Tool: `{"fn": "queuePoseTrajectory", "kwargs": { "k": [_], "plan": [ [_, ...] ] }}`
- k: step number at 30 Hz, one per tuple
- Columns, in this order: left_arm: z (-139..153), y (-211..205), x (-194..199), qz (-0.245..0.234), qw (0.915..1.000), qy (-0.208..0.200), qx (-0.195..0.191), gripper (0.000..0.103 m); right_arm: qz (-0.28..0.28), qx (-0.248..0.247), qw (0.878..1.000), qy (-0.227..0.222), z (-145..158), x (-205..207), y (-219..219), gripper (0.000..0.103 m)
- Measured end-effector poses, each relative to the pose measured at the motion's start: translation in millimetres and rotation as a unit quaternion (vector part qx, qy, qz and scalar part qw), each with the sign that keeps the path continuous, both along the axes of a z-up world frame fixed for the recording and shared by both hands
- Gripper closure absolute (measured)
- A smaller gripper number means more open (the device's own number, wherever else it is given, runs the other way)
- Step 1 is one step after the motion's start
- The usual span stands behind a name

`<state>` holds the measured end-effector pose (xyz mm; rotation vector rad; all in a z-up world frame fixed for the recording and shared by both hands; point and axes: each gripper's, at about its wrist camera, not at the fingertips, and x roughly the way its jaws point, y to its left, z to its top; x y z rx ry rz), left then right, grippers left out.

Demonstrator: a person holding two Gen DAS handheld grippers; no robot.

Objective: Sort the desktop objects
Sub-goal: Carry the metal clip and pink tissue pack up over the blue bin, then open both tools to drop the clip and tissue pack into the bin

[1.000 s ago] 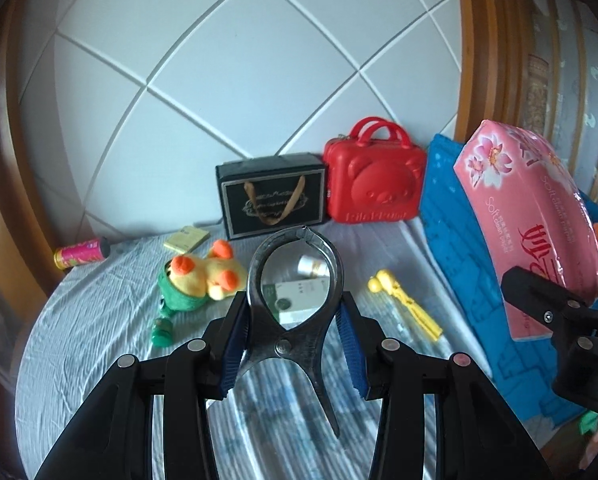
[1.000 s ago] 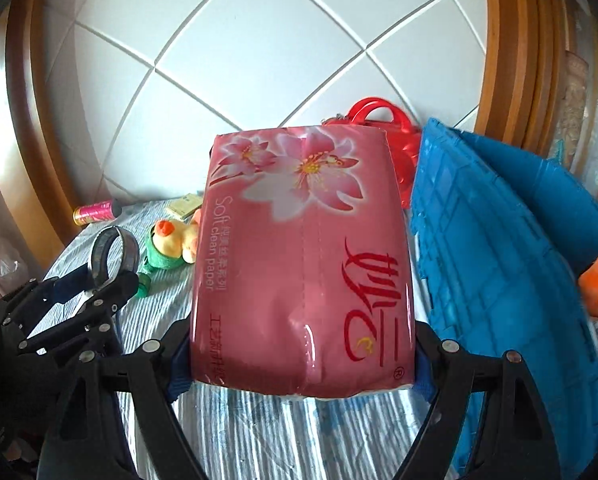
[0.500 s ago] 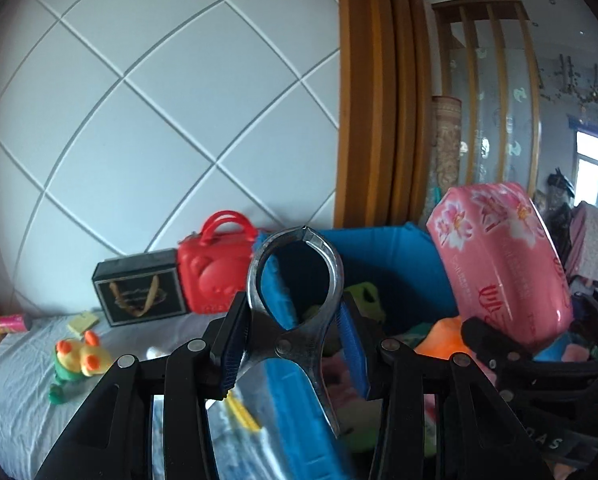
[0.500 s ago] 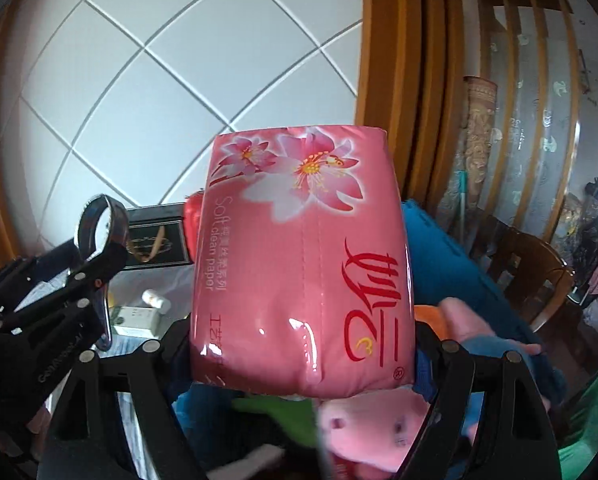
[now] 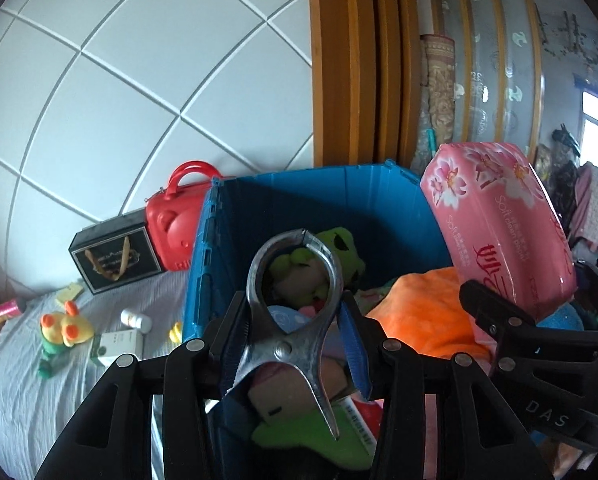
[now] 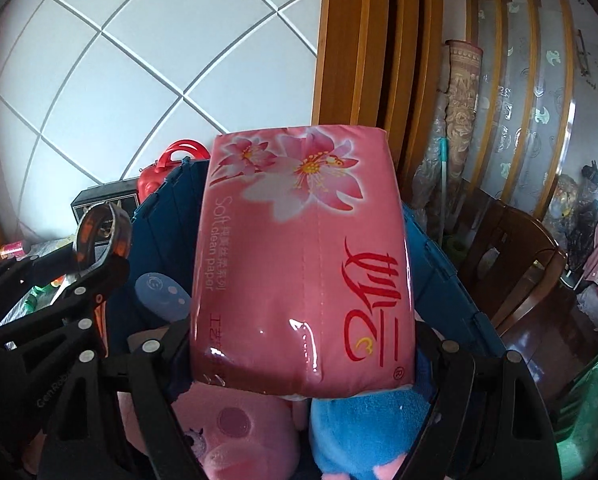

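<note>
My left gripper (image 5: 295, 340) is shut on a large metal spring clamp (image 5: 295, 280) and holds it above the open blue storage bin (image 5: 283, 200). My right gripper (image 6: 303, 356) is shut on a pink pack of tissue paper (image 6: 303, 256), also held over the bin; the pack shows at the right in the left wrist view (image 5: 499, 232). The bin holds plush toys: green (image 5: 339, 244), orange (image 5: 423, 308), pink (image 6: 235, 432) and blue (image 6: 367, 428). The clamp and left gripper show at the left of the right wrist view (image 6: 103, 232).
On the grey cloth left of the bin lie a yellow duck toy (image 5: 61, 330), a white bottle (image 5: 135, 319), a small white box (image 5: 117, 346) and a pink can (image 5: 6, 309). A black gift box (image 5: 115, 258) and red case (image 5: 175, 232) stand at the wall. A wooden chair (image 6: 511, 256) stands right.
Both grippers swung right from over the table to above the blue bin, each still holding its object. The bin's contents have come into view beneath them.
</note>
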<state>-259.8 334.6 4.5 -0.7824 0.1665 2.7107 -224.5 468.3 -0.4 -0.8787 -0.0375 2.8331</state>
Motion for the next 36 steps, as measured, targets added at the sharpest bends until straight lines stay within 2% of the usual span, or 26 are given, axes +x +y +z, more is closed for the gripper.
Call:
{"fn": "queuePoseTrajectory", "kwargs": {
  "k": [1,4,6,13,16,24,30,36],
  "plan": [
    [-0.2,-0.7,0.3,0.003,1.0,0.001,-0.001,0.045,0.002,-0.001,1.0,0.0,-0.9,-1.5,-0.2,0.02],
    [0.4,-5.0,1.2,0.016,0.9998,0.009,-0.003,0.033,0.003,-0.006,1.0,0.0,-4.0,-4.9,0.1,0.019],
    [1.2,-9.3,2.3,0.019,0.9998,0.011,0.0,0.03,0.003,-0.012,1.0,0.0,-5.1,-7.0,2.7,0.018],
    [1.1,-20.1,3.8,0.026,0.9996,0.012,0.003,0.028,0.002,-0.022,1.0,0.003,-4.7,-12.3,5.7,0.012],
    [-0.5,-25.8,4.0,0.03,0.9995,0.011,0.005,0.026,-0.001,-0.02,1.0,0.015,-0.8,-9.8,8.1,0.001],
    [-9.3,-49.1,14.5,0.042,0.999,0.012,0.013,0.024,-0.01,-0.028,0.999,0.039,7.0,3.9,6.9,0.001],
    [-14.3,-79.3,12.5,0.056,0.9982,0.007,0.023,0.024,0.004,-0.019,0.999,0.038,6.8,6.7,-21.1,0.001],
    [-19.7,-126.8,11.5,0.077,0.9967,0.008,0.023,0.024,0.027,-0.006,0.999,0.034,4.9,0.6,-69.5,0.001]
  ]
}}
